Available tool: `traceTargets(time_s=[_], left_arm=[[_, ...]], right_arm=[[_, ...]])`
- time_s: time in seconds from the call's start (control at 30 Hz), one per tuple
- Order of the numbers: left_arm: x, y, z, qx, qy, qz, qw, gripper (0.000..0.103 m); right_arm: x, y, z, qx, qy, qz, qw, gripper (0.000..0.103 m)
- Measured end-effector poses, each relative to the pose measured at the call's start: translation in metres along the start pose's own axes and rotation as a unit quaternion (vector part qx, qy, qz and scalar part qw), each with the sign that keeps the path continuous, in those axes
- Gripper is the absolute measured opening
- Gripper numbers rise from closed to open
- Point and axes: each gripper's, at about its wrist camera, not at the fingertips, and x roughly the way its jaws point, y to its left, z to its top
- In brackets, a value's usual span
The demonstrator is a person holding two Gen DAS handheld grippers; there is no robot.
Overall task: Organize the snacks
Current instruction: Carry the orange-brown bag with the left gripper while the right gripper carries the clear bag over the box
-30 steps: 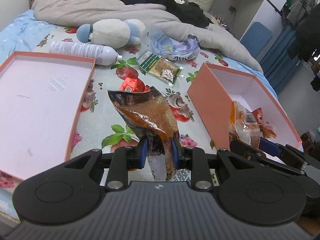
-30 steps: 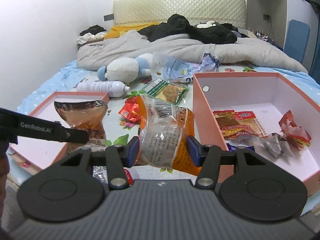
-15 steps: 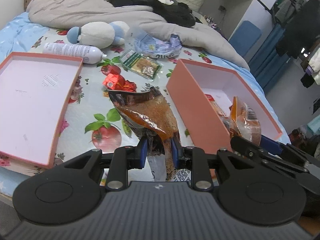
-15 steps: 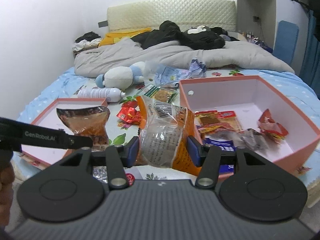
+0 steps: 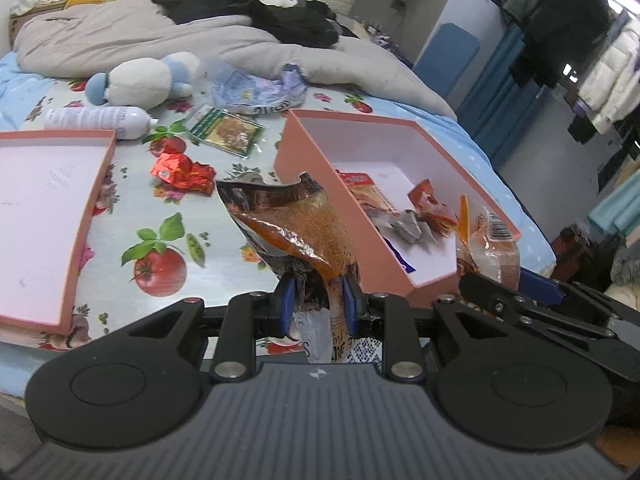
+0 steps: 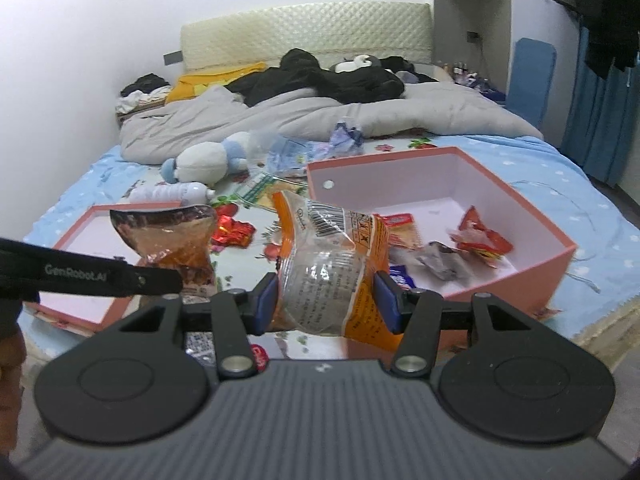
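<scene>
Left hand-held gripper (image 5: 316, 302) pinches brown snack pouch (image 5: 296, 224) by its bottom seam, right hand-held gripper (image 6: 326, 300) squeezes orange packet (image 6: 332, 268) mid-body; both likely light, crinkly, slippery film.

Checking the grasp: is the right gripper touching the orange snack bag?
Touching. The right wrist view shows the right gripper with both blue pads pressed into the orange snack bag.

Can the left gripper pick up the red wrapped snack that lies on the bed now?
Probably not yet. The left gripper is shut on a brown snack bag, so its jaws are occupied. The red wrapped snack itself lies uncovered between the lid and the box.
</scene>
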Motion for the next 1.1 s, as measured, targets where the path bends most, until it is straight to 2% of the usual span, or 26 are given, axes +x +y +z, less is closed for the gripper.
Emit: traceTargets(time_s=[0.2, 0.43, 0.87, 1.1], left_arm=[[0.020, -0.012, 0.009, 0.009, 0.019, -0.019, 0.9996, 0.029], [0.060, -0.037, 0.036, 0.017, 0.040, -0.041, 0.9982, 0.029], [0.147, -0.077, 0.102, 0.039, 0.065, -0.058, 0.9954, 0.029], [0.198, -0.091, 0.121, 0.048, 0.086, -0.062, 0.9932, 0.029]], right_arm=[[0.004, -0.021, -0.001, 0.015, 0.017, -0.022, 0.999, 0.054], [0.024, -0.046, 0.011, 0.025, 0.033, -0.033, 0.999, 0.055], [0.086, -0.107, 0.047, 0.041, 0.051, -0.043, 0.997, 0.055], [0.121, -0.131, 0.053, 0.058, 0.065, -0.050, 0.995, 0.055]])
